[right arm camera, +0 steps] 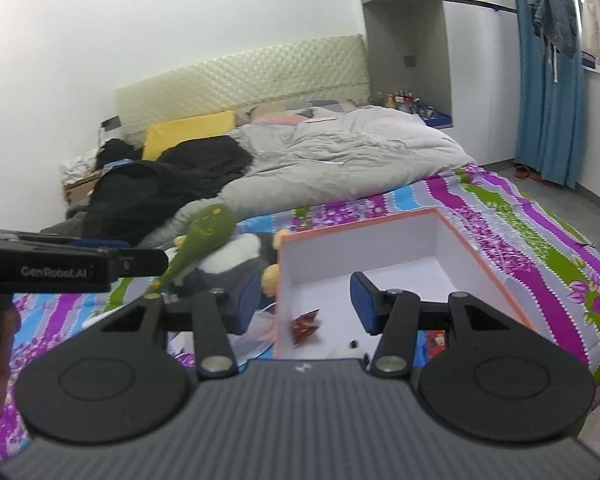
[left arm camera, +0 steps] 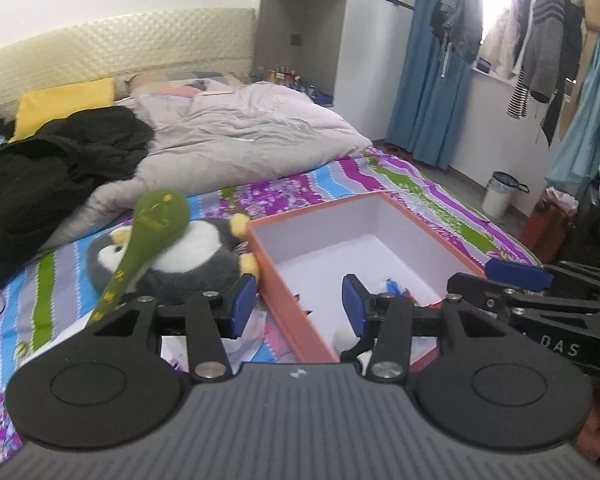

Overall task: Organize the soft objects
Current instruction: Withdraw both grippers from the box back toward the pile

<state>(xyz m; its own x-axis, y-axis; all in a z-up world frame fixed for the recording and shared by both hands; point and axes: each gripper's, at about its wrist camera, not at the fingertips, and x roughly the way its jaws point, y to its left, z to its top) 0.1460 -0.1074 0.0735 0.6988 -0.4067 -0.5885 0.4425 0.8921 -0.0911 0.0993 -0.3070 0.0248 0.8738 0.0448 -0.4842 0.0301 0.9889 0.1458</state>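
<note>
An orange box [left arm camera: 284, 300] with a white inside lies open on the striped bedsheet. Left of it lies a grey and white penguin plush [left arm camera: 196, 256] with yellow feet, and a long green plush [left arm camera: 156, 216] rests across it. My left gripper [left arm camera: 299, 306] hovers open above the box's near left wall, nothing between its blue pads. My right gripper [right arm camera: 306, 304] hangs open over the same box [right arm camera: 480, 256], also holding nothing. In the right wrist view the penguin [right arm camera: 240, 256] and green plush [right arm camera: 210, 224] lie left of the box. A small red wrapper [right arm camera: 306, 324] and a white soft thing [right arm camera: 342, 352] lie inside.
A grey duvet [left arm camera: 240, 136], black clothes [left arm camera: 56, 168] and a yellow pillow [left arm camera: 64, 100] fill the far half of the bed. Crumpled clear plastic [left arm camera: 252, 332] lies by the box. Blue curtains [left arm camera: 428, 92], hanging clothes and a white bin [left arm camera: 500, 196] stand to the right.
</note>
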